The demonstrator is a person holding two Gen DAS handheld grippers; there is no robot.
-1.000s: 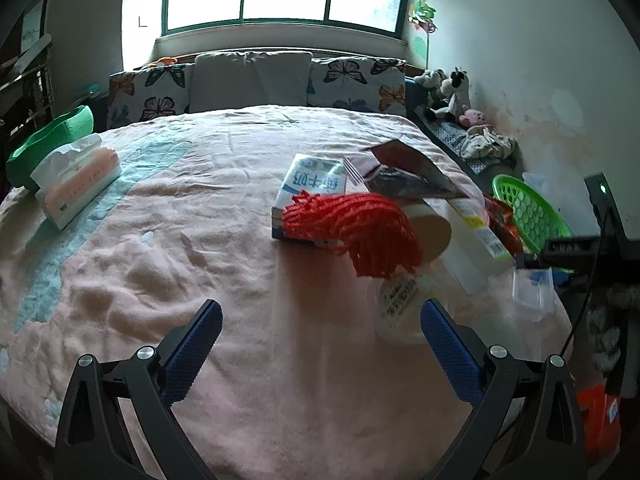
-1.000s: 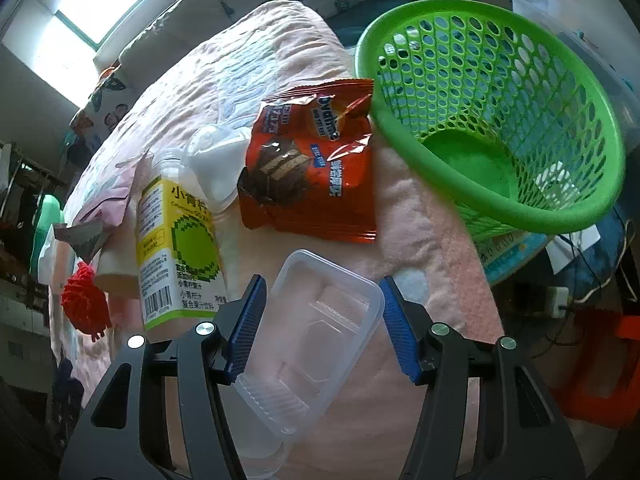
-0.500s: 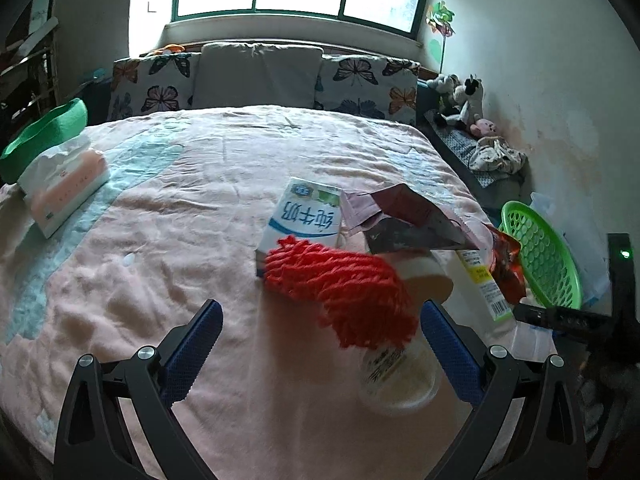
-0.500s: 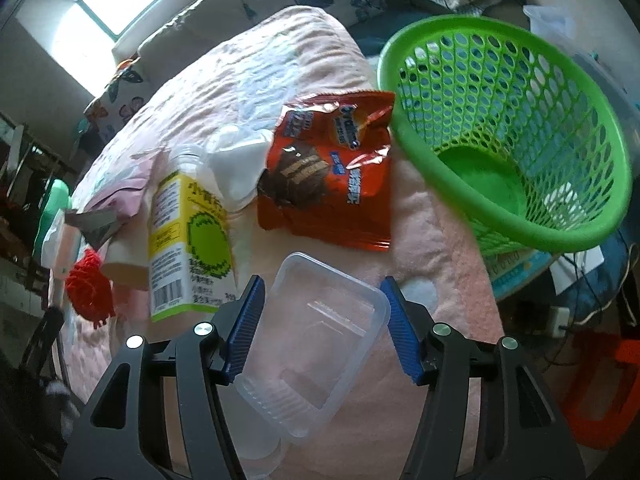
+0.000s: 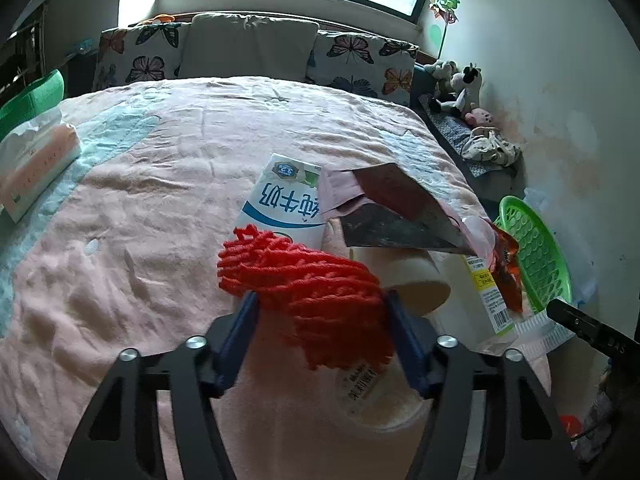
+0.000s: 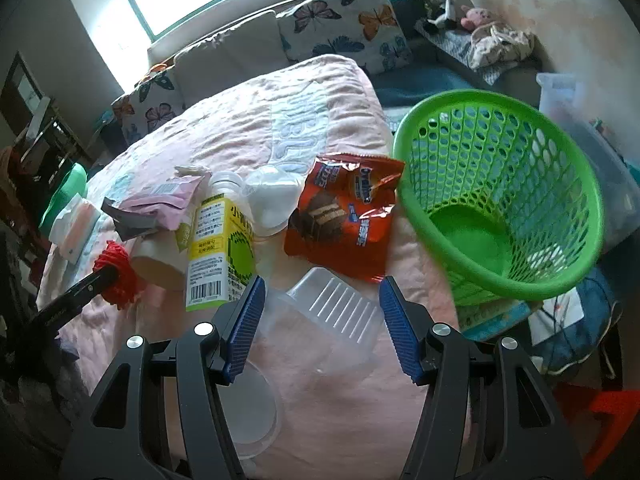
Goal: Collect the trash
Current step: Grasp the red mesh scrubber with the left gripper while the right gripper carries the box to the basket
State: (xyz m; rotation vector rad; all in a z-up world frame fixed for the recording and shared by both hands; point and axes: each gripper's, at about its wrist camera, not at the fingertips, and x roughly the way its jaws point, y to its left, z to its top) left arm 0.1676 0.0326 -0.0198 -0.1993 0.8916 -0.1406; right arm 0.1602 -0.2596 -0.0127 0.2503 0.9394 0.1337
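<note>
Trash lies on a pink bed. My left gripper (image 5: 320, 312) has closed on a red foam net (image 5: 304, 284), which fills the gap between its blue pads; the net also shows in the right wrist view (image 6: 116, 276). Behind it lie a milk carton (image 5: 284, 204), a dark foil bag (image 5: 392, 216) and a paper cup (image 5: 412, 276). My right gripper (image 6: 322, 304) grips a clear plastic box (image 6: 332, 320) between its pads. Ahead lie a yellow-green bottle (image 6: 220, 248) and a red snack bag (image 6: 344, 216). A green basket (image 6: 504, 208) stands to the right of the bed.
A clear round lid (image 6: 252, 408) lies under my right gripper. A tissue pack (image 5: 32, 160) sits at the bed's left edge. Butterfly pillows (image 5: 256, 52) line the head end. Soft toys (image 5: 460, 84) rest on a ledge by the wall. A red stool (image 6: 608, 412) stands on the floor.
My left gripper moved forward to the red net and closed around it. My right gripper lifted and turned the clear box, and the view swung up toward the basket.
</note>
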